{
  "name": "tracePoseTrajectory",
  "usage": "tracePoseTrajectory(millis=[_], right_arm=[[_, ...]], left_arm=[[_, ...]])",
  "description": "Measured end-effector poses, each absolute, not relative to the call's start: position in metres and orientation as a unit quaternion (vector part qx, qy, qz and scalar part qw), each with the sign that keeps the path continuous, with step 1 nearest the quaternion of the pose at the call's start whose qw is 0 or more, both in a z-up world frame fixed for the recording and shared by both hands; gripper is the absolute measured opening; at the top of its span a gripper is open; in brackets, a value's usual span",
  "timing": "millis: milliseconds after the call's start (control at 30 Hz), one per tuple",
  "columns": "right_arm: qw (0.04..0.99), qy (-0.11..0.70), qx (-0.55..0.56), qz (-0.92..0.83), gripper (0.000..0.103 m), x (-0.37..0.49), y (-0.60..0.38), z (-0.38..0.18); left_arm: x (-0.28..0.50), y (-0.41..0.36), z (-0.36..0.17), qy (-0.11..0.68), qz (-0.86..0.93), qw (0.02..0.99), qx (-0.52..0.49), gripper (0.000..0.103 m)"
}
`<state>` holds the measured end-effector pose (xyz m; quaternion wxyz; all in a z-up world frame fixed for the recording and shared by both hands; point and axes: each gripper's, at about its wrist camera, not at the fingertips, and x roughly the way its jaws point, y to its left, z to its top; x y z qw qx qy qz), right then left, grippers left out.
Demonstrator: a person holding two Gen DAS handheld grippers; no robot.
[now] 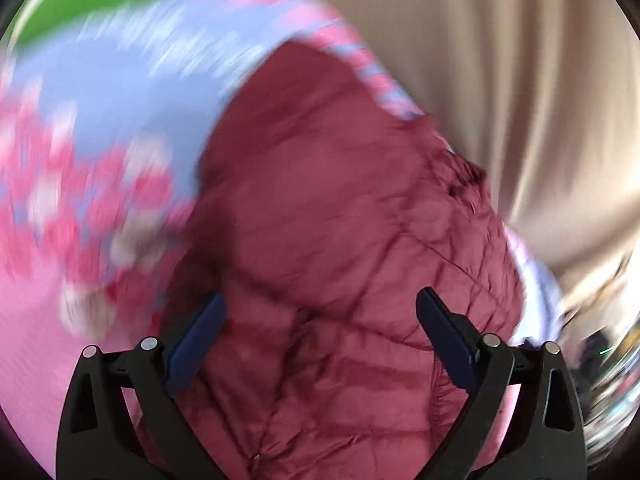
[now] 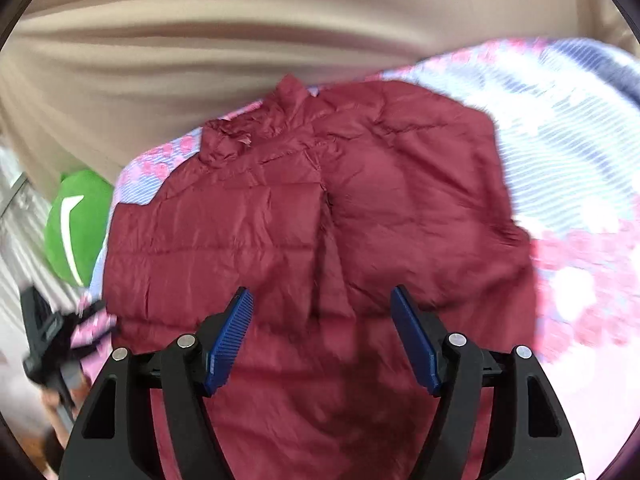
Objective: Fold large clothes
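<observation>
The red puffy jacket (image 2: 304,216) lies spread on the flowered bedspread (image 2: 568,184), soft, light, slippery; I judge its hem or a sleeve edge the best hold. My left gripper (image 1: 320,340) and right gripper (image 2: 322,336) both gape wide, holding nothing.

maroon quilted jacket (image 2: 312,220) — pink-and-blue floral bedspread (image 2: 568,184) — green cushion (image 2: 76,224)

Floral bedspread (image 2: 560,160), beige curtain (image 2: 240,20), green cushion (image 2: 76,224)
</observation>
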<state>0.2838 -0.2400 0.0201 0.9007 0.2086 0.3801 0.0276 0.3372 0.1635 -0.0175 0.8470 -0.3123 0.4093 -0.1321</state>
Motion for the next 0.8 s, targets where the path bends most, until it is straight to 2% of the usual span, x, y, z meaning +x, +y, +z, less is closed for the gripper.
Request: tracePoseTrajectory(millis=[67,100,133,200,300,333,400,500,533,567,700,800], right_arm=[[0.887,0.403,0.225,0.025,0.070,0.306,-0.234,0.007],[0.882,0.410,0.231,0.024,0.064,0.314,-0.230,0.001],[0.879,0.415,0.234,0.027,0.039,0.321,-0.225,-0.004],[0.878,0.420,0.226,0.041,0.006,0.329,-0.214,-0.002],[0.906,0.366,0.208,0.056,0.003,0.322,-0.203,0.037],[0.918,0.341,0.195,0.060,0.003,0.316,-0.200,0.054],[0.943,0.277,0.170,0.067,0.003,0.300,-0.198,0.096],[0.962,0.220,0.156,0.042,0.002,0.288,-0.214,0.126],[0.963,0.223,0.148,0.015,0.002,0.291,-0.226,0.123],[0.961,0.239,0.139,-0.010,0.002,0.296,-0.235,0.114],[0.914,0.376,0.128,-0.078,0.002,0.339,-0.268,0.026],[0.916,0.373,0.129,-0.078,0.002,0.337,-0.268,0.003]], left_arm=[[0.338,0.186,-0.027,0.408,-0.142,0.827,-0.359,0.090],[0.339,0.192,-0.028,0.405,-0.142,0.823,-0.373,0.090],[0.340,0.196,-0.028,0.402,-0.140,0.822,-0.378,0.090],[0.343,0.200,-0.023,0.397,-0.133,0.828,-0.374,0.090],[0.355,0.199,-0.017,0.392,-0.111,0.839,-0.361,0.087],[0.363,0.199,-0.016,0.394,-0.101,0.841,-0.356,0.083],[0.377,0.189,-0.013,0.409,-0.074,0.849,-0.326,0.056],[0.390,0.179,-0.021,0.429,-0.039,0.857,-0.284,0.043],[0.392,0.176,-0.025,0.434,-0.030,0.860,-0.268,0.036],[0.392,0.173,-0.028,0.432,-0.025,0.864,-0.256,0.033],[0.378,0.173,-0.024,0.426,-0.039,0.864,-0.266,0.032],[0.360,0.182,-0.018,0.429,-0.072,0.848,-0.303,0.031]])
